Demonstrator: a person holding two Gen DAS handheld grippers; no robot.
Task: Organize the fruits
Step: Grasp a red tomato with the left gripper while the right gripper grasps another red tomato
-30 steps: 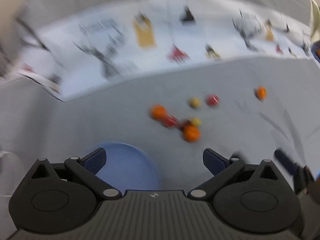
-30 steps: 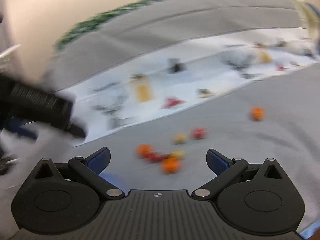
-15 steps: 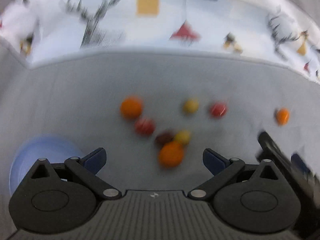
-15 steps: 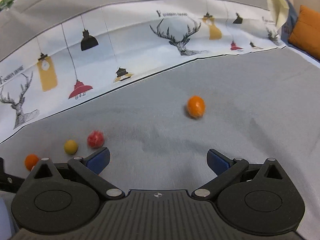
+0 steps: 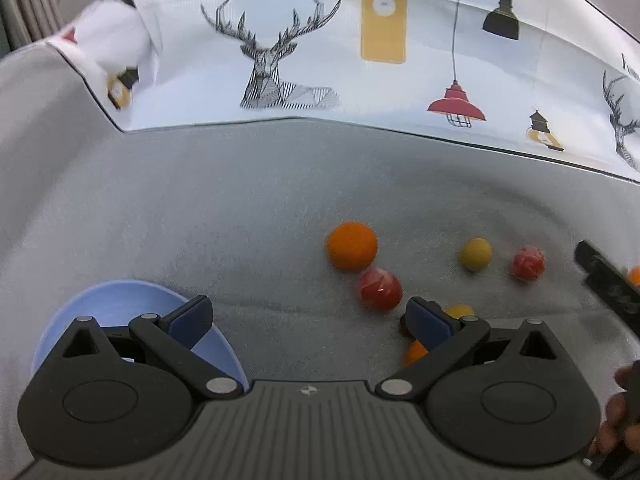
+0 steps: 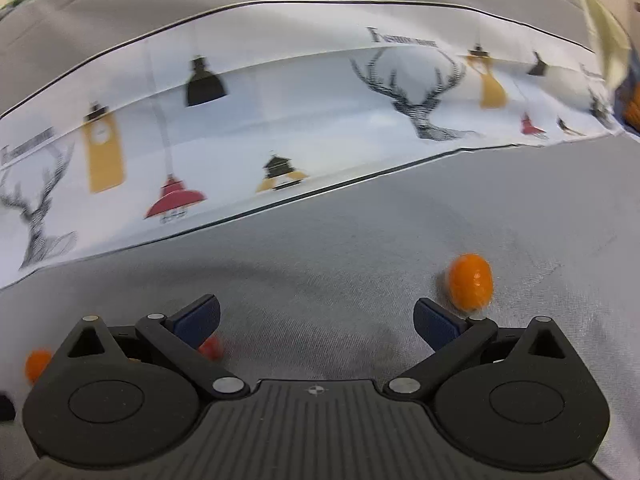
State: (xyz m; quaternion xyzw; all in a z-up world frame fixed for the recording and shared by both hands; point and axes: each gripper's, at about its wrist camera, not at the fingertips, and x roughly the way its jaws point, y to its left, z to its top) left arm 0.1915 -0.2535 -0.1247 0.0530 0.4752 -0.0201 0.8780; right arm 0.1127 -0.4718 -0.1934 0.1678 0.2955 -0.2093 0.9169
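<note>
Left wrist view: I hold the left gripper [image 5: 308, 314] with its jaws spread apart and empty above the grey cloth [image 5: 248, 208]. The light-blue bowl [image 5: 120, 300] sits under the left finger. Well right of the bowl lie an orange fruit [image 5: 352, 246], a red fruit [image 5: 379, 289] touching it, a yellow fruit [image 5: 475, 254] and another red fruit [image 5: 528, 263]. In the right wrist view, the right gripper [image 6: 316, 320] is likewise spread and empty; one orange fruit [image 6: 470, 282] lies just beyond its right finger.
</note>
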